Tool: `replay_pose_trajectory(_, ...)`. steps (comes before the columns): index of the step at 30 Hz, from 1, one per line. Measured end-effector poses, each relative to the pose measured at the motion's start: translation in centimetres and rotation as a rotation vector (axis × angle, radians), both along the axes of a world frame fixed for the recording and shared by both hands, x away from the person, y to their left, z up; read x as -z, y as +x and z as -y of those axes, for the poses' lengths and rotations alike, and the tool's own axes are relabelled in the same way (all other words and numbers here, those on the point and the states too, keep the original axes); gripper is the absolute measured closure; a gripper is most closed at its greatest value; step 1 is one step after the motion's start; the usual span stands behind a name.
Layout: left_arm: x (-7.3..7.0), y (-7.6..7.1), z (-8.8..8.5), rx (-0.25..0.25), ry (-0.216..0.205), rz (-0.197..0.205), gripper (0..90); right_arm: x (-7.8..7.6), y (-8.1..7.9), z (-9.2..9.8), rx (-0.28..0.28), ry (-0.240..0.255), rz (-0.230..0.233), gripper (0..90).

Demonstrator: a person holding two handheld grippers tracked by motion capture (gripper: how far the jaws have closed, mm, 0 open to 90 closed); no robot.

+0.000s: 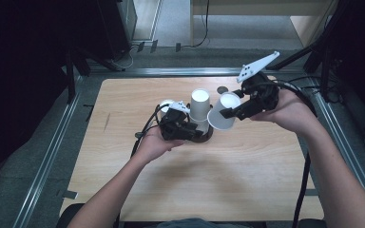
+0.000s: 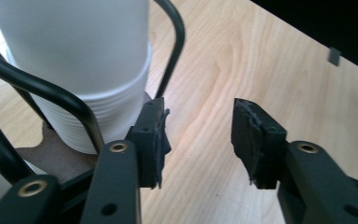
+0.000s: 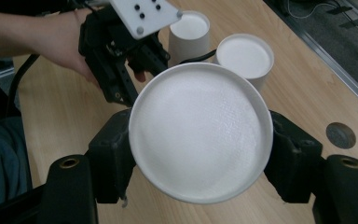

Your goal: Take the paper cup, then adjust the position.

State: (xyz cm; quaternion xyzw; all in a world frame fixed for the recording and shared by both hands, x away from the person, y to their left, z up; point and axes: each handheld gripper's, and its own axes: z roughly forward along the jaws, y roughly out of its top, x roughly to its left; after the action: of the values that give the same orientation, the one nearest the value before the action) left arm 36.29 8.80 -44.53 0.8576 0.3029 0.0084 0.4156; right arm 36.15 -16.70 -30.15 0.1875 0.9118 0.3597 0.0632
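A pale wooden table with rounded corners sits inside a metal-railed frame, on grey floor. Beyond its far edge there is dark equipment at the left and the legs of light wooden furniture at the right. A small round grey disc is set in the tabletop near the far edge.

Near the middle of the table a white paper cup stands upside down, base up, on a stack of more cups in a black wire holder with a brown base. Its long axis is vertical. In the right gripper view a second upturned cup stands just beside it.

The right gripper holds another white cup off the table, just to the right of the standing stack. This cup is tipped on its side, its long axis close to level and slanting, its flat base turned back toward the gripper's camera. The black jaws are clamped on its two sides; in the right gripper view the round white base sits squarely between them.

The left gripper is low at the near side of the holder. Its jaws stand apart with bare tabletop between them, gripping nothing. One pad is just beside the ribbed rims of the stacked cups and the holder's wire; I cannot tell whether it touches them.
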Motion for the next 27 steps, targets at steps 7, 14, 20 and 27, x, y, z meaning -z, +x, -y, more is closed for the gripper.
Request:
replay_pose_trajectory(7,0.3,-0.7,-1.1,0.027,-0.01,0.01,43.0,2.5,-1.4,0.6,-0.051,0.021,-0.034,33.2)
replay_pose_trajectory(14,0.9,-1.5,-2.5,0.076,0.002,0.026,39.5,5.5,-2.6,0.4,-0.075,-0.001,-0.03,33.2)
replay_pose_trajectory(20,1.2,-2.4,-3.2,0.101,0.016,0.029,33.1,7.9,-3.1,0.5,-0.082,0.006,-0.057,33.2)
replay_pose_trajectory(27,1.8,-3.0,-3.9,0.118,-0.02,-0.02,31.9,9.7,-3.2,0.2,-0.089,0.004,-0.074,33.2)
